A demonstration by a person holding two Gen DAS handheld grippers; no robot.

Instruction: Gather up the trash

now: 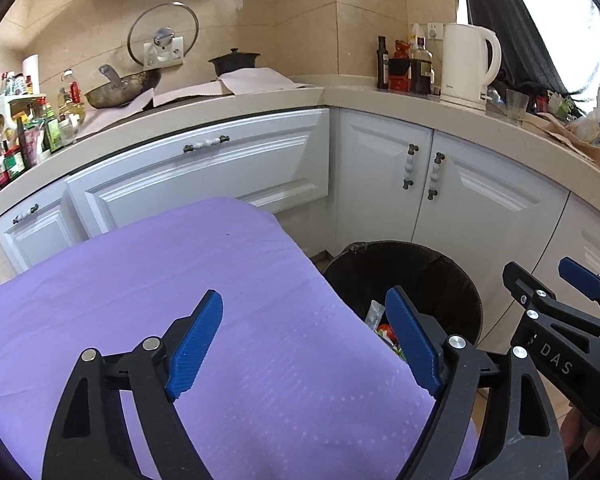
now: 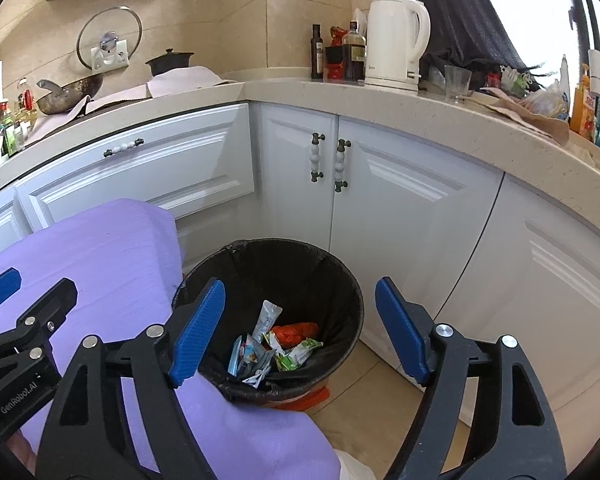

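Right wrist view: the right gripper [image 2: 300,332] is being held tilted downward above the trash bin [image 2: 340,280], its blue pads [image 2: 198,332] being kept wide apart with nothing gripped between them. The left gripper [image 1: 304,344] is being held just beside it, over the purple cloth [image 1: 140,280], its jaws likewise being kept spread and empty. The bin is being seen on the floor between the cloth-covered surface and the white cabinet doors [image 2: 400,208]; it is lined with a black bag. The trash [image 2: 276,344] is being seen at the bottom of the bin: crumpled wrappers in white, blue, green and orange, piled loosely together.
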